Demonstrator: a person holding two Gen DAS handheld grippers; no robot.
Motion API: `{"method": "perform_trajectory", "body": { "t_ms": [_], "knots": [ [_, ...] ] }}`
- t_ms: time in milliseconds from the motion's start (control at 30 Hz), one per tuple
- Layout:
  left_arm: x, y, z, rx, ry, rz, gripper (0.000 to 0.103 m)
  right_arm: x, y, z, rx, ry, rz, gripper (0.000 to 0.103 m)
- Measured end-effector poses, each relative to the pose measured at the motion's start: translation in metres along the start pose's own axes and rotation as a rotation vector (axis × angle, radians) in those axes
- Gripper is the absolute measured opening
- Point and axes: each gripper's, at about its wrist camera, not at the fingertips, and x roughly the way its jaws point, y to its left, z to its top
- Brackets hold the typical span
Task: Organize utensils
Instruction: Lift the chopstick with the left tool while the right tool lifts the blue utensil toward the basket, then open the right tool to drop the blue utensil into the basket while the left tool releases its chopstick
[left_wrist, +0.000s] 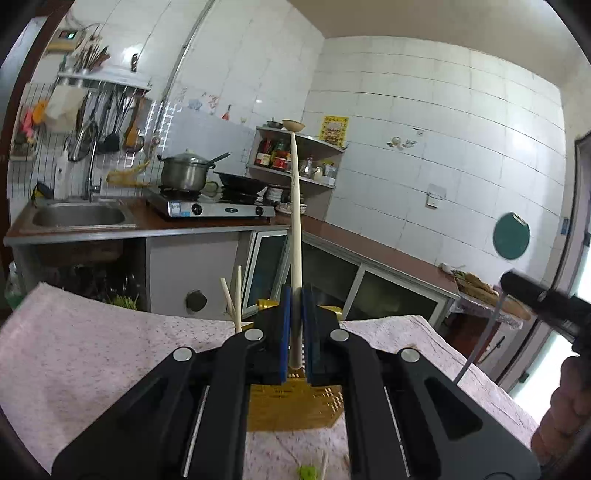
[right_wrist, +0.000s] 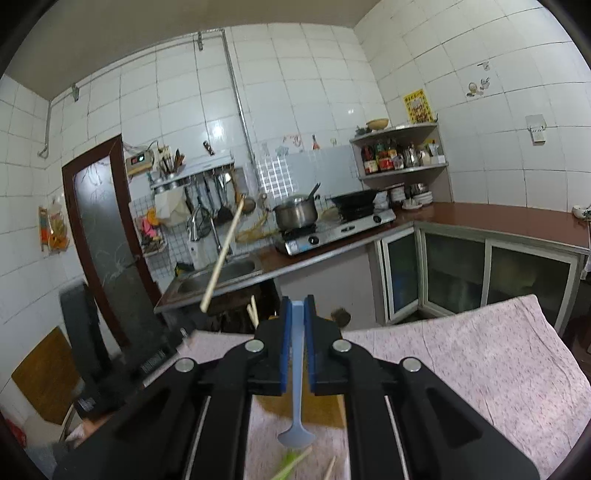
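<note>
White-tiled kitchen behind, pink speckled cloth (left_wrist: 92, 343) covering the bench up front.

Left gripper (left_wrist: 294, 325): blue pads clamped on a cream chopstick (left_wrist: 296, 229), gripped close to its lower end. Stick is plain, slim and pale, standing near upright; long axis runs from the pads straight up toward the ceiling, tip lining up in view with the corner shelf (left_wrist: 295, 173). In the right wrist view the same stick (right_wrist: 221, 258) shows as a tilted pale bar left of centre, lower end toward the bench, upper end leaning right toward the wall.

Right gripper (right_wrist: 297, 332): pads clamped on a light blue spoon (right_wrist: 297, 387). Handle runs through the pads, top end poking out just above them, bowl end hanging below over the cloth. Long axis close to vertical.

Yellow perforated basket (left_wrist: 295, 406) sits on the cloth directly under the left gripper, near the bench's far edge. Two more cream sticks (left_wrist: 234, 302) stand in it, just left of the gripper, leaning slightly apart. More stick ends and something green lie on the cloth near its front edge, blurred.

Beyond the bench: sink (left_wrist: 79, 216), gas stove (left_wrist: 210, 206) with steel pot (left_wrist: 183, 171) and dark wok (left_wrist: 240, 181), utensils hanging on the wall rack. Nothing sits between the held pieces and the basket.
</note>
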Motion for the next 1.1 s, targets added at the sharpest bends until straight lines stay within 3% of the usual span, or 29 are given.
{"method": "perform_trajectory", "body": {
  "t_ms": [300, 633, 833, 933, 967, 1100],
  "knots": [
    [0.051, 0.016, -0.019, -0.015, -0.009, 0.014, 0.004, 0.055, 0.006, 0.029, -0.012, -0.076, -0.049, 0.007],
    [0.077, 0.031, -0.037, -0.021, 0.005, 0.002, 0.004, 0.110, 0.004, 0.002, -0.053, -0.009, -0.105, 0.008],
    [0.076, 0.033, -0.045, -0.016, -0.007, -0.013, 0.004, 0.122, -0.005, 0.001, -0.008, 0.032, -0.117, 0.010],
    [0.071, 0.035, -0.047, -0.015, -0.020, -0.034, 0.004, 0.124, -0.007, 0.007, 0.037, 0.044, -0.075, 0.021],
    [0.068, 0.034, -0.048, -0.008, -0.022, -0.045, 0.004, 0.123, -0.009, 0.010, 0.058, 0.045, -0.057, 0.036],
    [0.048, 0.025, -0.057, 0.075, -0.037, -0.085, 0.004, 0.127, -0.007, 0.027, 0.117, 0.067, 0.025, 0.041]
  ]
}}
